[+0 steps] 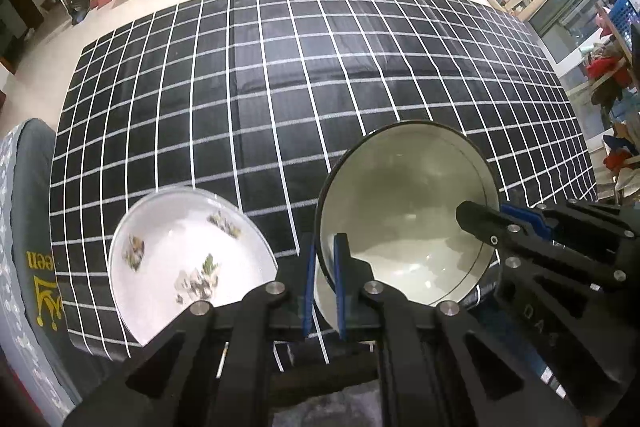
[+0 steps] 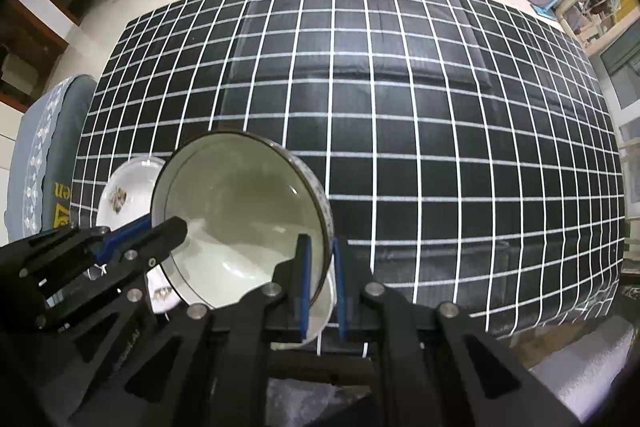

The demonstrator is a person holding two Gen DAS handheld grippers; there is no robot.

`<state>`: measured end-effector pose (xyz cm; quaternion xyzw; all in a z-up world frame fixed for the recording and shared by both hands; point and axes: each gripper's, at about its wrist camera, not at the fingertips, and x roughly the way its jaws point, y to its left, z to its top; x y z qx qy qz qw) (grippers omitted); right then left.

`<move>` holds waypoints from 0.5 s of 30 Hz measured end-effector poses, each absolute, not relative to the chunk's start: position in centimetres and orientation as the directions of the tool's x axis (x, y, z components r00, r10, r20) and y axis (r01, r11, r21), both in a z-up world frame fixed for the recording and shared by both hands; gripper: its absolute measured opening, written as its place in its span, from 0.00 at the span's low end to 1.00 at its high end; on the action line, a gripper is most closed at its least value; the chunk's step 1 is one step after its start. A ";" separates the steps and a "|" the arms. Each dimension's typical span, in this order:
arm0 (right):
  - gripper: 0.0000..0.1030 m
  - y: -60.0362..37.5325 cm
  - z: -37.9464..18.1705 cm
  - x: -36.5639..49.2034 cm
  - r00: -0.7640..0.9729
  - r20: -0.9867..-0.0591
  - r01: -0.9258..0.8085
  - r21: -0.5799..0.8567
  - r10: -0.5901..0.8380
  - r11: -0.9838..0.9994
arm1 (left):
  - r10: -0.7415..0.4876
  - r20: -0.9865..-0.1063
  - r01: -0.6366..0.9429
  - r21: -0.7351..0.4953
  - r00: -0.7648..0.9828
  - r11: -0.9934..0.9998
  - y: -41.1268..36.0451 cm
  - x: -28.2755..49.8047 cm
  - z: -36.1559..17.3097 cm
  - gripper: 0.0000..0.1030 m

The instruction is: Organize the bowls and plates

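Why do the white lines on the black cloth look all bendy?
Left wrist view: the fisheye lens bows the checked cloth's straight lines, and the picture's corners go dark. Right wrist view: same bending, plus soft glare inside the bowl.

A black cloth (image 1: 280, 87) with a white grid, a pale dark-rimmed bowl (image 1: 404, 187), a white floral plate (image 1: 168, 259).

My left gripper (image 1: 324, 281) & right gripper (image 2: 322, 281): black cut-out linkage frames, silver screws, blue finger pads; white lettering on right's side.
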<state>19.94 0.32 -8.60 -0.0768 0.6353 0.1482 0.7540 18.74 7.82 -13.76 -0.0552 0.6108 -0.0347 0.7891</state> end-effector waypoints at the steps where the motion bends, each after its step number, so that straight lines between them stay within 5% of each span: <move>1: 0.14 -0.6 -9.0 19.5 0.147 -0.981 -0.322 0.073 0.126 0.944 | -0.118 -0.962 -0.012 -0.125 0.247 0.992 7.7 18.3 -14.0 0.07; 15: 0.14 -5.8 -13.6 18.7 0.104 -0.991 -0.351 0.042 0.083 0.936 | -0.116 -0.973 -0.011 -0.120 0.199 0.993 6.7 15.0 -16.3 0.08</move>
